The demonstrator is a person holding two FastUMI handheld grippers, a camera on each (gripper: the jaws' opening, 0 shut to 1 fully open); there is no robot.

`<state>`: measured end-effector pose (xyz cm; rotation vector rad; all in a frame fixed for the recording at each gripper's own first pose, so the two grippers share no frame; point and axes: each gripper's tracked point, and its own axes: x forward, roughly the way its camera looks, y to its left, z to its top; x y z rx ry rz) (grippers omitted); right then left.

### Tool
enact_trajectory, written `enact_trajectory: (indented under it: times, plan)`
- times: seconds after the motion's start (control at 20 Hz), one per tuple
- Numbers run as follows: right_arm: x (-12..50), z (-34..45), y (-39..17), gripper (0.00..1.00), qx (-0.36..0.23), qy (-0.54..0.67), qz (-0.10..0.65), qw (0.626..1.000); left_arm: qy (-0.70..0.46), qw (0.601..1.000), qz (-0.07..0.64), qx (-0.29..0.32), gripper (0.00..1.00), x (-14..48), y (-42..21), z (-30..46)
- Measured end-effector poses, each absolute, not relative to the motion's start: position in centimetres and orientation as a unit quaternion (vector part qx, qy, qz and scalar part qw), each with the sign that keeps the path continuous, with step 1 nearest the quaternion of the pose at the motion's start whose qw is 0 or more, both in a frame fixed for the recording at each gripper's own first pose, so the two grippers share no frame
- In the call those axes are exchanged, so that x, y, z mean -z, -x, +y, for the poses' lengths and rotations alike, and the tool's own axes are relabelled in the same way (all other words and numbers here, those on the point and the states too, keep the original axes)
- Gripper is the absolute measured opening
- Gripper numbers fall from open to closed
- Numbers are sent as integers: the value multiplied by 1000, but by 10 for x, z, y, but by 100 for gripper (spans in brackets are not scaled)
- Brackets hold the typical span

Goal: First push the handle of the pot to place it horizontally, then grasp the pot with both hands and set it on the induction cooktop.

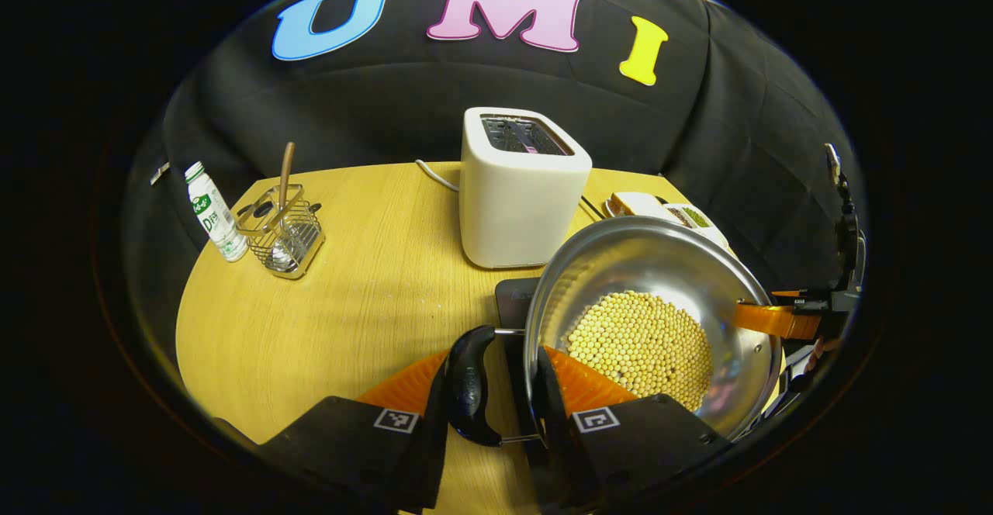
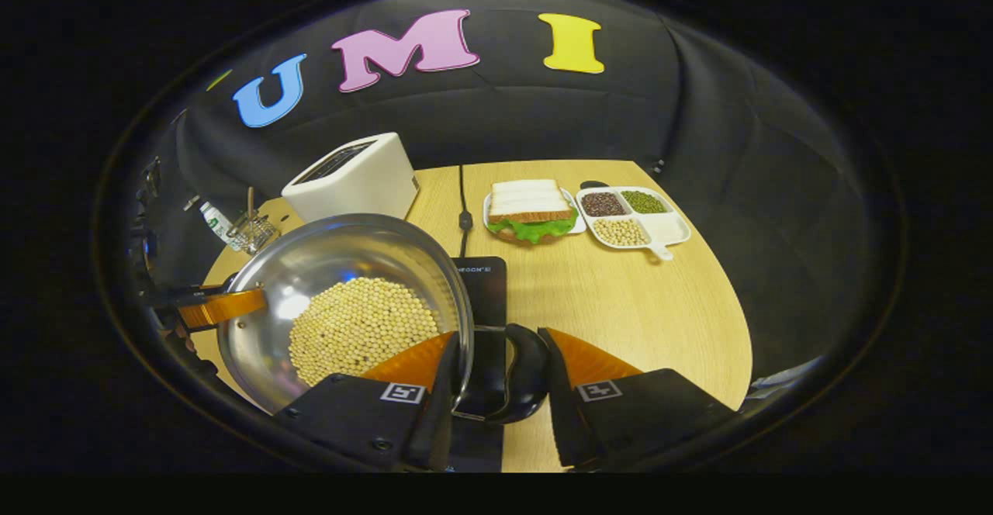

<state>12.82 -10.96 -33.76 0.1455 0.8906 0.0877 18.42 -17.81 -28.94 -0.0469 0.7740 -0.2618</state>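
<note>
Pot (image 1: 652, 321), steel, with a bed of pale beans (image 1: 640, 348) in it, is held up between both grippers, over the dark induction cooktop (image 2: 481, 305) at mid worktop (image 1: 349, 305). Left gripper (image 1: 496, 391): jaws nearly closed around the black side handle (image 1: 469, 383), w/ one finger by the pot wall and the other outside the handle. Right gripper (image 2: 496, 379): same story on the opposite handle (image 2: 524, 371), jaws closed in on it. Whether the fingers press the handles hard or just cage them, can't tell.

Risks, as I judge them: pot looks tilted, rim not level, so the beans could slide to one side and spill if the two grippers drop unevenly. Handles are loops on wire; a loose hold may let the pot swing or twist. Toaster (image 1: 521, 189) stands just behind the cooktop, and the sandwich plate (image 2: 534, 212) and sorting tray (image 2: 632, 216) sit further right, so drifting back could knock the rim into the toaster. Cord (image 2: 463, 205) runs near too.
</note>
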Motion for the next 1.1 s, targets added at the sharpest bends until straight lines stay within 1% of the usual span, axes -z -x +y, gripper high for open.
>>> enact_trajectory:
  times: [0.2,0.35,0.45,0.5,0.55,0.6,0.65,0.7,0.8,1.1]
  plan:
    - [338,-111,-128,61,-38,-68,429,900,30,919,374,125,57,289,-184,-178]
    - [341,-111,-125,63,-32,-71,434,898,26,918,375,124,59,289,-183,-178]
    - [345,-111,-120,66,-30,-68,439,895,21,918,376,125,61,289,-182,-179]
    - [346,-113,-118,72,-28,-64,438,896,16,920,371,123,60,286,-183,-179]
    - [344,-115,-115,84,-24,-61,436,897,13,923,364,125,72,282,-184,-181]
    - [343,-116,-114,100,-23,-62,434,899,10,925,357,129,87,280,-185,-183]
    - [342,-116,-114,96,-21,-63,430,900,8,927,351,133,97,275,-184,-186]
    - [339,-116,-114,100,-20,-66,427,902,2,927,349,135,99,272,-182,-185]
    - [330,-118,-115,100,-15,-73,416,906,-13,929,346,131,97,267,-180,-183]
    - [284,-116,-116,100,-12,-89,362,928,-15,940,315,130,97,237,-171,-177]
